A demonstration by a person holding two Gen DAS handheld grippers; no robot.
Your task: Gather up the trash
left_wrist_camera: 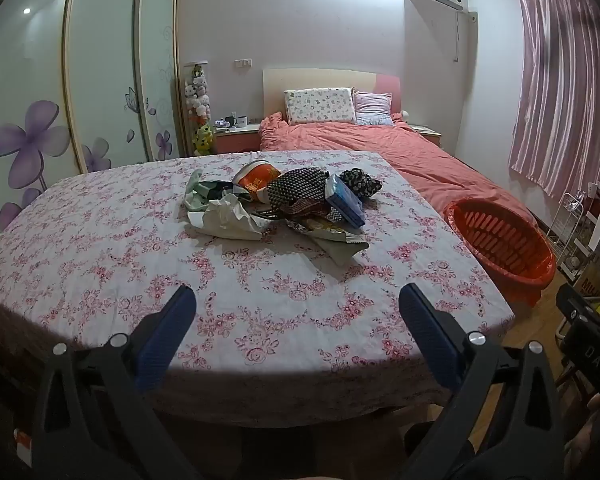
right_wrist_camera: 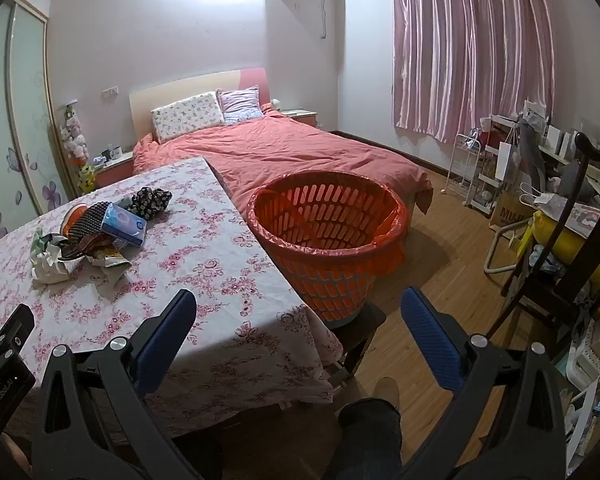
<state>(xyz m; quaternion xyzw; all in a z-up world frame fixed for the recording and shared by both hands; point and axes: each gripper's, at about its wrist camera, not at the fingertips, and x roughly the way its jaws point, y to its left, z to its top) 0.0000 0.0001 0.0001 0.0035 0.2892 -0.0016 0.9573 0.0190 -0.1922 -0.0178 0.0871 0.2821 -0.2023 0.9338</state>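
both tongs, left tongs (left_wrist_camera: 298,300) and right tongs (right_wrist_camera: 299,302), gape apart; trash pile (left_wrist_camera: 276,204) ahead on the surface (left_wrist_camera: 100,240); "muji" bag (right_wrist_camera: 510,210) far right.

I see the trash pile (left_wrist_camera: 276,204) on the surface (left_wrist_camera: 140,264) at my 12 o'clock; the basket (left_wrist_camera: 500,240) stands at 2 o'clock, the bed (left_wrist_camera: 380,148) behind.

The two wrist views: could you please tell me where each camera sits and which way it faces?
Left wrist: behind the open left gripper, over the table's near edge, facing the trash pile and bed; the right gripper's body shows at far right.
Right wrist: behind the open right gripper, at the table's right corner, facing the basket; a foot shows below.
Shared: table, pile, basket, bed.
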